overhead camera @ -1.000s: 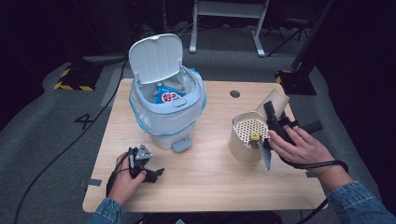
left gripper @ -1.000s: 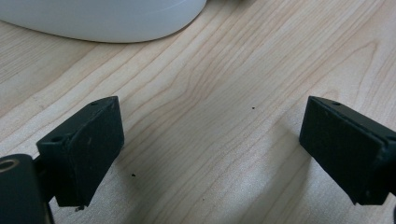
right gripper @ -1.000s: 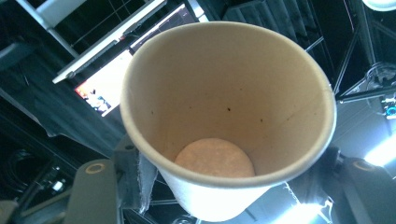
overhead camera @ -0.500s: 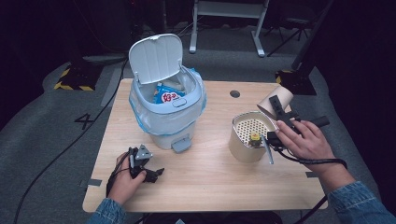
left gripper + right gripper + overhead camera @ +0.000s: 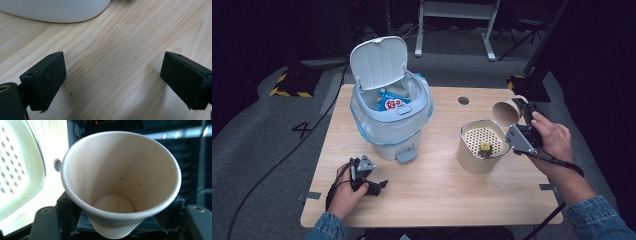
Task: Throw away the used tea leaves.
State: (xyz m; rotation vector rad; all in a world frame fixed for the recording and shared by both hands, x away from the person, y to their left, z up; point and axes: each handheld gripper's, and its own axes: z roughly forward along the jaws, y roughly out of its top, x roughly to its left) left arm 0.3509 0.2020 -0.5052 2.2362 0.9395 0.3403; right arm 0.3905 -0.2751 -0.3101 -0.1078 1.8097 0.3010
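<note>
The right gripper (image 5: pixel 518 116) has its jaws seemingly clamped on a paper cup (image 5: pixel 120 182), lately easing wider. The left gripper (image 5: pixel 112 82) has its 2 jaws wide open over bare surface (image 5: pixel 117 50).

Bare table (image 5: pixel 437 192) between hands — bin (image 5: pixel 389 120), basket (image 5: pixel 479 147) flanking

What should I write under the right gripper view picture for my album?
Empty paper cup held in the right tool.

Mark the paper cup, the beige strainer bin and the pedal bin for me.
paper cup (image 5: pixel 117 180), right gripper view, inner wall.
beige strainer bin (image 5: pixel 469 155), high view, outer wall.
pedal bin (image 5: pixel 379 62), high view, raised lid.
</note>
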